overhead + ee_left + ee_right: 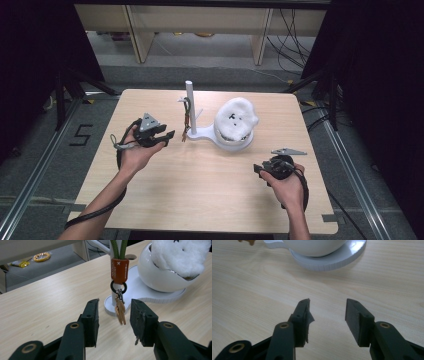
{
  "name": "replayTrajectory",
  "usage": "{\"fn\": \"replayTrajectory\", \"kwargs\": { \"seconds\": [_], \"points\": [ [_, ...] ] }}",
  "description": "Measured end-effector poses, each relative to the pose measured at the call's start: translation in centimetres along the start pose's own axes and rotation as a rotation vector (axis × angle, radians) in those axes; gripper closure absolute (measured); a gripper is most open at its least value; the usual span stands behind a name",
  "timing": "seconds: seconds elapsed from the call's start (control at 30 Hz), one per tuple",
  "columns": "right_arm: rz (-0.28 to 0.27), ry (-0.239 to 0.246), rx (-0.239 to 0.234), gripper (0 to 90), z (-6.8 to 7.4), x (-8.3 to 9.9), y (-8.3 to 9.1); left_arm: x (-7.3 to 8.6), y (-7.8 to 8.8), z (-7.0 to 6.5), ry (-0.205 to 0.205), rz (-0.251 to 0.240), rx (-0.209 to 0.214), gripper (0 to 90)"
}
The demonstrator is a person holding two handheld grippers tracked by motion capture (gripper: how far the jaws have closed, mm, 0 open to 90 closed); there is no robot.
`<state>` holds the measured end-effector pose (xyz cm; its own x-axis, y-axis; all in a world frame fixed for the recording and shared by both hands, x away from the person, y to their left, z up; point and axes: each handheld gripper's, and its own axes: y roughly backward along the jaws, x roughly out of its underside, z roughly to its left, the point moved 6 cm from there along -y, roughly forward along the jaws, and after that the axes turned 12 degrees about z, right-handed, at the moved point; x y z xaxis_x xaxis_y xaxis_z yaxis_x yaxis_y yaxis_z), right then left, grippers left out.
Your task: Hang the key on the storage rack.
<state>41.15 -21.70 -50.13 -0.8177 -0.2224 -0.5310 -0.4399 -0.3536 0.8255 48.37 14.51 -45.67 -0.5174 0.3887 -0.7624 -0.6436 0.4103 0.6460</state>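
Pale wood makes up the table (200, 190), and in the high view a white stand (200, 132) sits near its middle, with an upright post (190, 102) at one end and a white bowl (234, 139) at the other, the bowl holding a fluffy white plush (236, 119). A keychain (186, 122) hangs down the post on a dark cord, its lower end close to the stand's base. The left gripper (167, 137) is held just to the left of the post, pointing toward the keychain, with a grey plate (148, 122) on top. The right gripper (257, 169) rests low at the table's right side, well apart from the stand, with a flat grey piece (289, 151) lying on the table just beyond it. In the left gripper view, the left gripper (113, 315) has its jaws apart, and the keychain (120, 272) hangs in front of them: a green cord, an orange sleeve, a black ring and a small brown charm (120, 311) dangling level with the jaw tips, in the gap, touching neither pad. Behind it stand the post, the white base and the bowl (160, 277) with the plush (180, 255). In the right gripper view, the right gripper (327, 315) has its jaws apart over bare wood with nothing between them, and the round base (332, 261) under the bowl lies farther ahead.
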Motion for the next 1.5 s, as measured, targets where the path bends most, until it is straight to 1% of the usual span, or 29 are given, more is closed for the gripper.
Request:
{"fn": "replayTrajectory", "kwargs": {
  "seconds": [0.13,0.2,0.23,0.27,0.37,0.4,0.5,0.53,0.57,0.63,0.67,0.73,0.77,0.8,0.83,0.87,0.9,0.93,0.97,1.0,1.1,1.13,1.17,1.2,1.23,1.27,1.37,1.43,1.5],
  "points": [
    [0.002,0.004,-0.003,55.6,-0.1,0.0,0.1,1.5,1.2,0.5,-0.008,-0.003,-0.012,55.0],
    [0.0,0.004,0.003,55.5,-0.1,0.0,-0.1,2.1,1.7,0.8,-0.003,-0.006,-0.019,54.5],
    [-0.007,0.002,-0.008,55.6,-0.1,0.0,-0.2,2.4,1.9,0.9,0.003,-0.01,-0.019,54.3],
    [0.002,-0.013,0.0,55.6,0.0,0.1,-0.2,2.7,2.1,0.9,-0.001,-0.009,-0.025,54.1],
    [0.001,-0.009,-0.012,55.5,0.1,0.1,-0.1,3.2,2.4,1.0,0.005,-0.017,-0.023,53.7],
    [-0.007,-0.001,0.002,55.5,-0.1,0.0,-0.3,3.9,2.8,1.1,0.008,-0.021,-0.028,53.5],
    [-0.005,0.005,0.005,55.5,-0.2,0.0,-0.2,4.5,3.1,1.2,0.009,-0.025,-0.032,52.7],
    [0.0,-0.033,-0.003,55.5,0.1,0.1,-0.2,5.3,3.4,1.2,0.019,-0.029,-0.035,52.4],
    [0.0,-0.033,-0.003,55.5,0.1,0.1,-0.2,5.3,3.4,1.2,0.019,-0.029,-0.035,52.0],
    [0.028,-0.057,-0.004,55.5,0.3,0.3,-0.1,6.1,3.6,1.1,0.017,-0.029,-0.032,51.3],
    [0.023,-0.034,0.004,55.5,0.0,0.2,-0.2,7.0,3.8,1.0,0.018,-0.024,-0.039,51.2],
    [0.022,-0.018,0.005,55.5,-0.2,0.2,-0.3,8.0,3.9,0.9,0.018,-0.027,-0.038,51.1],
    [0.022,-0.018,0.005,55.5,-0.2,0.2,-0.3,8.0,3.9,0.9,0.018,-0.027,-0.038,51.0],
    [0.016,-0.012,-0.004,55.5,-0.1,0.2,-0.3,9.0,3.9,0.9,0.016,-0.03,-0.036,50.7],
    [0.016,-0.012,-0.004,55.5,-0.1,0.2,-0.3,9.0,3.9,0.9,0.016,-0.03,-0.036,50.5],
    [0.001,0.006,-0.01,55.5,-0.2,0.1,-0.4,10.1,3.9,1.0,0.028,-0.027,-0.041,50.3],
    [0.003,0.004,-0.007,55.4,-0.2,0.1,-0.5,10.1,3.9,1.0,0.028,-0.027,-0.041,50.0],
    [0.004,0.0,0.007,55.4,-0.3,0.1,-0.6,11.2,3.9,1.1,0.045,-0.02,-0.047,49.7],
    [0.015,-0.02,0.002,55.4,-0.2,0.3,-0.6,11.2,3.9,1.1,0.045,-0.02,-0.047,49.4],
    [0.014,-0.005,0.006,55.4,-0.3,0.3,-0.7,12.1,3.8,1.2,0.061,-0.031,-0.051,49.1],
    [0.02,-0.014,-0.013,55.4,-0.2,0.4,-0.8,12.9,3.7,1.3,0.066,-0.044,-0.056,48.2],
    [0.035,-0.031,0.006,55.3,-0.1,0.5,-0.7,13.5,3.6,1.3,0.075,-0.048,-0.061,47.7],
    [0.03,-0.027,-0.008,55.3,0.0,0.4,-0.8,13.7,3.4,1.2,0.077,-0.051,-0.057,47.5],
    [0.029,-0.025,-0.005,55.3,-0.1,0.4,-0.9,14.0,3.4,1.2,0.084,-0.048,-0.062,47.2],
    [0.018,-0.002,0.007,55.2,-0.3,0.3,-1.1,14.1,3.2,1.1,0.089,-0.056,-0.056,46.9],
    [0.032,-0.014,-0.011,55.2,0.0,0.4,-1.0,14.2,3.1,1.0,0.093,-0.055,-0.061,46.7],
    [0.024,-0.003,-0.01,55.1,-0.1,0.4,-1.1,14.4,3.0,1.0,0.093,-0.058,-0.069,46.4],
    [0.04,-0.026,-0.007,54.9,0.1,0.5,-1.0,14.5,3.0,0.9,0.09,-0.075,-0.071,46.2],
    [0.038,-0.025,-0.012,54.8,0.1,0.5,-1.1,14.5,3.1,1.0,0.092,-0.088,-0.078,46.1]
  ]
}}
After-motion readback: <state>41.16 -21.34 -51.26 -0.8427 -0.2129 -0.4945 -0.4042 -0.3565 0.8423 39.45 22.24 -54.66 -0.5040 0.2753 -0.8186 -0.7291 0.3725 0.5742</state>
